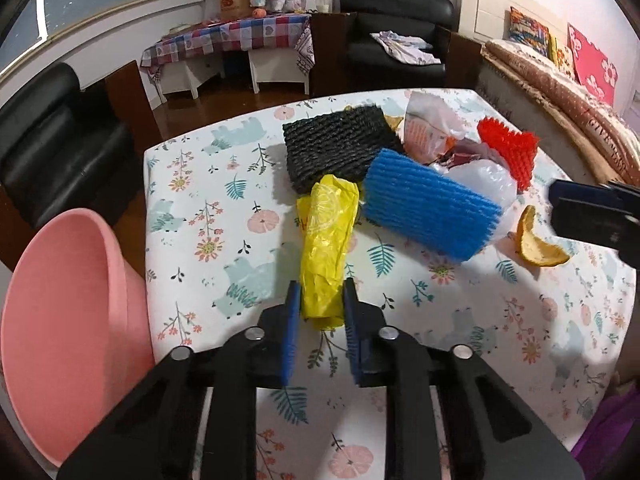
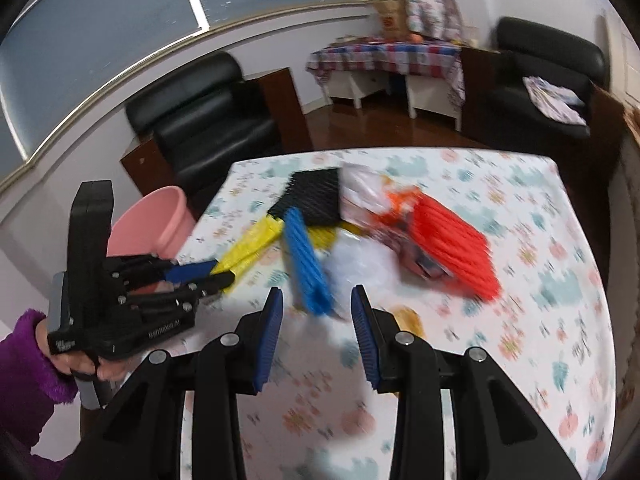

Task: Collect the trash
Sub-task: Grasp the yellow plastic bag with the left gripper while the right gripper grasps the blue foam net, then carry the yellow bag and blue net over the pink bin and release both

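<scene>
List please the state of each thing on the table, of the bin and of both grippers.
Left gripper: shut on yellow bag.
Right gripper: open, holding nothing.
Yellow bag: crumpled, lying on table.
Blue foam net: lying on clear bag.
Black foam net: lying flat.
Red foam net: in the pile.
Orange peel: loose, apart.
Pink bin: open, beside table.

— Where is the crinkly bag (image 1: pixel 326 240)?

— On the table (image 1: pixel 208 216), its near end between the left gripper (image 1: pixel 320 300) fingers.

— What is behind it?

— Two foam nets side by side, with wrappers (image 1: pixel 430 128) behind.

— And the tub (image 1: pixel 68 312)?

— Left of the table, by its edge.
</scene>
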A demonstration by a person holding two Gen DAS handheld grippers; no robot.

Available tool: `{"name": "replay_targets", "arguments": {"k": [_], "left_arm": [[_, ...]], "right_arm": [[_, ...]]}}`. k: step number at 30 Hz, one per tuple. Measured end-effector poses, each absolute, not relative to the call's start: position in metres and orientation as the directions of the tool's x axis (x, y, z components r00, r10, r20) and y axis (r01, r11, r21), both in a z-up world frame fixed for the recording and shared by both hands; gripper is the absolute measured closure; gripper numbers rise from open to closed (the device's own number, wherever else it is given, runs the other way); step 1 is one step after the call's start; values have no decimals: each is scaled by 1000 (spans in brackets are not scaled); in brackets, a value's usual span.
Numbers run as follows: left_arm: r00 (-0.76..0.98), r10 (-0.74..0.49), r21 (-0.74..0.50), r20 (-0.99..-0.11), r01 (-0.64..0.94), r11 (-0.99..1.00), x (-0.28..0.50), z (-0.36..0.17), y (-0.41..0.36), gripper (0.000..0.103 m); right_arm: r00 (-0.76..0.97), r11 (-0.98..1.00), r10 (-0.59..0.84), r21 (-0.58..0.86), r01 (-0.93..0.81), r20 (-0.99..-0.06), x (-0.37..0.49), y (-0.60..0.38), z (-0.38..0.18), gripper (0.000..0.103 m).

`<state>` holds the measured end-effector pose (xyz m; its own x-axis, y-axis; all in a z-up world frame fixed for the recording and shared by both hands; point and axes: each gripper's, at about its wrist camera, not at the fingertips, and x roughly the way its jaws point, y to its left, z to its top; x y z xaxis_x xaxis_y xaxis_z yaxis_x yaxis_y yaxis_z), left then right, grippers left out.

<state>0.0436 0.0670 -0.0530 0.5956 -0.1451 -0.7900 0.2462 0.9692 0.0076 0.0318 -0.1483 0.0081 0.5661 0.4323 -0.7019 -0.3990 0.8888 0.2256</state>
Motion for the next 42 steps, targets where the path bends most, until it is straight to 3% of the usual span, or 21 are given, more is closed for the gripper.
{"name": "replay_targets", "arguments": {"k": [16, 20, 30, 42], "left_arm": [[653, -150, -96, -742, 118, 988, 5, -21, 82, 88], [660, -144, -115, -737, 88, 990, -1, -19, 89, 88], [708, -104, -121, -699, 26, 992, -15, -1, 104, 88], [749, 58, -93, -660, -157, 983, -33, 21, 152, 88]], "right_arm": [[535, 897, 323, 72, -436, -780, 84, -89, -20, 69], [509, 893, 325, 81, -443, -797, 85, -86, -28, 95], [526, 864, 412, 135, -486, -744, 58, -79, 1, 96], [497, 769, 553, 180, -613, -669, 40, -11, 43, 96]]}}
